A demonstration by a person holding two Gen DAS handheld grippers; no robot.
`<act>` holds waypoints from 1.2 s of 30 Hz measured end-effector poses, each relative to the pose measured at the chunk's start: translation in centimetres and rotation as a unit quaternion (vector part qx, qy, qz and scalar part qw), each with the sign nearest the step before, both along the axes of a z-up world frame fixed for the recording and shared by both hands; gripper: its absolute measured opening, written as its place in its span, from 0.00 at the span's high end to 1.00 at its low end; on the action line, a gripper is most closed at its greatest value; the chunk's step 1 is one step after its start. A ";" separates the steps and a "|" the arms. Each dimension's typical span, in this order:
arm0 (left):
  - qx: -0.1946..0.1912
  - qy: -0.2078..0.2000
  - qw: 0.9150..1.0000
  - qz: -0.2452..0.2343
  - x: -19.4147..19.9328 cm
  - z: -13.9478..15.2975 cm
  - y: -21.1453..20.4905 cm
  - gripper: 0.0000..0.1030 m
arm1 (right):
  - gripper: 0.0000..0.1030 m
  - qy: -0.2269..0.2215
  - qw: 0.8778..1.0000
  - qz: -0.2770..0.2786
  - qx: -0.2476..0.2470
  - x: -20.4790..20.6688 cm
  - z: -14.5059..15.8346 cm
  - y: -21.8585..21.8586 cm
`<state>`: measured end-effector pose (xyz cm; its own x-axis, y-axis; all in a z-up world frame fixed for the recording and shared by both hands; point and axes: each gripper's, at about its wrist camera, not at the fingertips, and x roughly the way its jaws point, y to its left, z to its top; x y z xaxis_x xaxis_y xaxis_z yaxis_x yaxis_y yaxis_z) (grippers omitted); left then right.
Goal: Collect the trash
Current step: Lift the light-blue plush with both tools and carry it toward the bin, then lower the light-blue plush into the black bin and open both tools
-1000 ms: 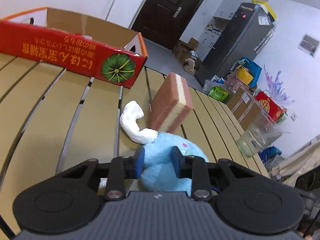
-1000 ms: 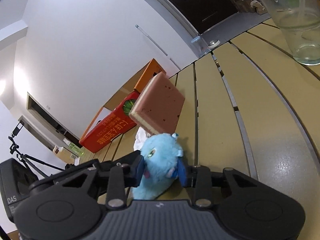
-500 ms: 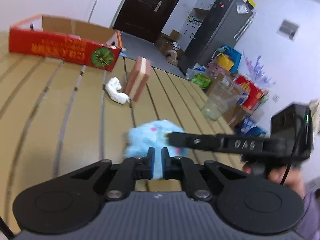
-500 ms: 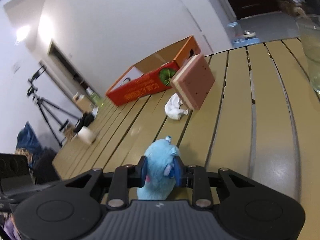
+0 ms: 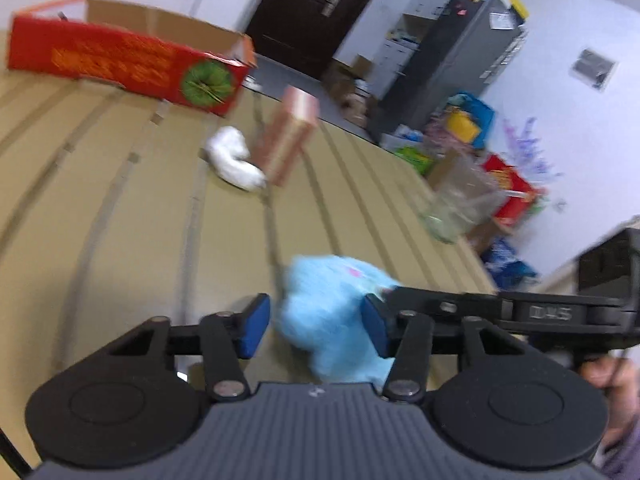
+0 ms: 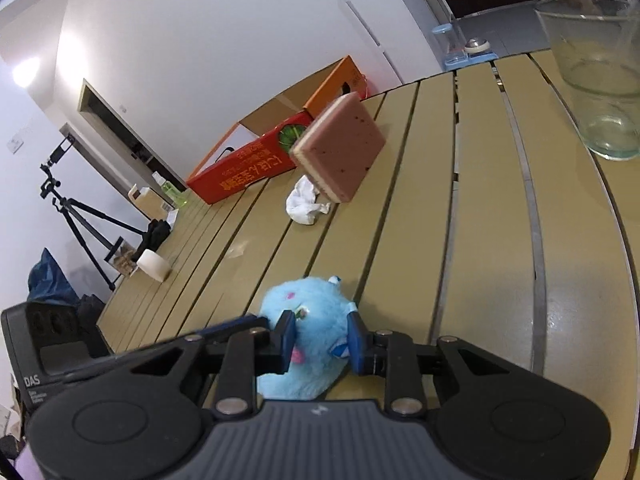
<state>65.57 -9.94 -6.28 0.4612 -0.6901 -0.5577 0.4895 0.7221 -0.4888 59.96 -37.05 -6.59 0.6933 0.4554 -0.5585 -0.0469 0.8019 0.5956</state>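
Holding the blue plush toy (image 6: 308,328) between the jaws of my right gripper (image 6: 320,340), I am judging this as the clearing step before the real pickup, since the toy is not the trash. The left gripper (image 5: 316,330) is hanging beside the toy with its jaws wide, pads apart from the fur on at least one side. The trash I am after, the crumpled white tissue (image 6: 306,200), is lying on the worktop (image 6: 480,240) well ahead, just beside the tilted pink sponge block (image 6: 340,148) and short of the red cardboard box (image 6: 248,168). Next I am thinking of setting the toy aside, then sending the free left gripper forward and low to the tissue.
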 end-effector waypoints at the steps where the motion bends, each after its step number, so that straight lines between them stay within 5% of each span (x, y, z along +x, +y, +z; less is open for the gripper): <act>1: -0.002 0.001 1.000 0.003 -0.2 -0.1 -0.2 0.60 | 0.75 0.000 1.000 -0.001 -0.005 -0.1 0.0 0.0; 5: -0.004 0.001 1.000 0.025 -1.0 0.2 -0.2 0.74 | 0.76 -0.004 1.000 -0.005 -0.011 -0.5 0.3 0.3; 14: 0.015 -0.026 0.995 0.092 -7.3 3.2 5.8 0.75 | 0.76 -0.041 0.996 0.083 -0.003 -2.8 2.1 5.7; 22: 0.014 -0.009 0.987 0.158 -17.1 1.3 14.8 0.75 | 0.76 -0.055 0.971 0.220 -0.081 -7.8 2.2 16.0; 27: 0.022 0.032 0.985 0.167 -19.2 -1.9 15.9 0.75 | 0.73 -0.025 0.954 0.266 -0.138 -9.1 0.2 19.1; 31: 0.062 0.073 0.985 0.143 -18.4 -5.0 14.0 0.75 | 0.69 0.038 0.931 0.295 -0.210 -9.0 -3.4 21.0; 33: 0.101 0.083 0.982 0.133 -17.8 -7.0 12.6 0.66 | 0.73 0.057 0.918 0.289 -0.267 -9.1 -5.0 21.8; 36: 0.173 0.158 0.964 0.123 -16.5 -11.0 10.7 0.59 | 0.73 0.079 0.902 0.286 -0.315 -9.2 -6.4 22.3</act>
<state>49.06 0.77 -17.25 0.3567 -0.3290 -0.8744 0.1489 0.9440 -0.2945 50.78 -14.79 -13.02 0.3355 0.2721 -0.9019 -0.5145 0.8549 0.0665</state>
